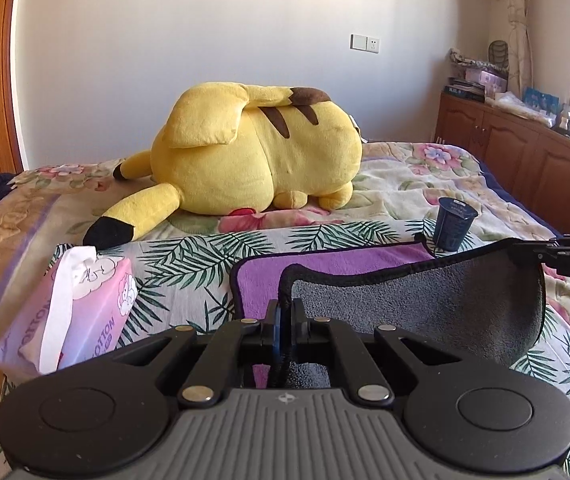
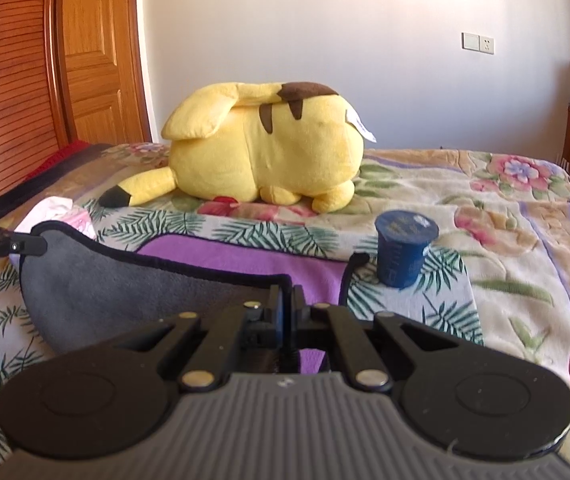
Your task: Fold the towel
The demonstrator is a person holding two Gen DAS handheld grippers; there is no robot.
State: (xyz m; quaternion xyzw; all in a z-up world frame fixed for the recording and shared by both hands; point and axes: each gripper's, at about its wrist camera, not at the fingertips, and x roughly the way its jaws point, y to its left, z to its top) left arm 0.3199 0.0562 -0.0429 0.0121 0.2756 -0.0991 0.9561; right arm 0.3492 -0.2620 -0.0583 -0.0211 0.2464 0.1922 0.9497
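Note:
The towel (image 1: 417,304) is purple on one face, grey on the other, with a dark hem. It lies on the bed with its near edge lifted, grey side towards me. My left gripper (image 1: 285,306) is shut on the near left corner. My right gripper (image 2: 286,294) is shut on the near right corner; it also shows at the right edge of the left wrist view (image 1: 525,249). The towel (image 2: 133,288) sags between the two grippers. The left gripper shows at the left edge of the right wrist view (image 2: 33,245). The far purple part (image 2: 245,258) lies flat on the bed.
A dark blue cup (image 1: 453,223) stands upside down just past the towel's far right corner. A pink tissue pack (image 1: 73,312) lies to the left. A large yellow plush toy (image 1: 253,152) lies further back on the floral bedspread (image 2: 505,240). Wooden cabinets (image 1: 525,152) stand at the right.

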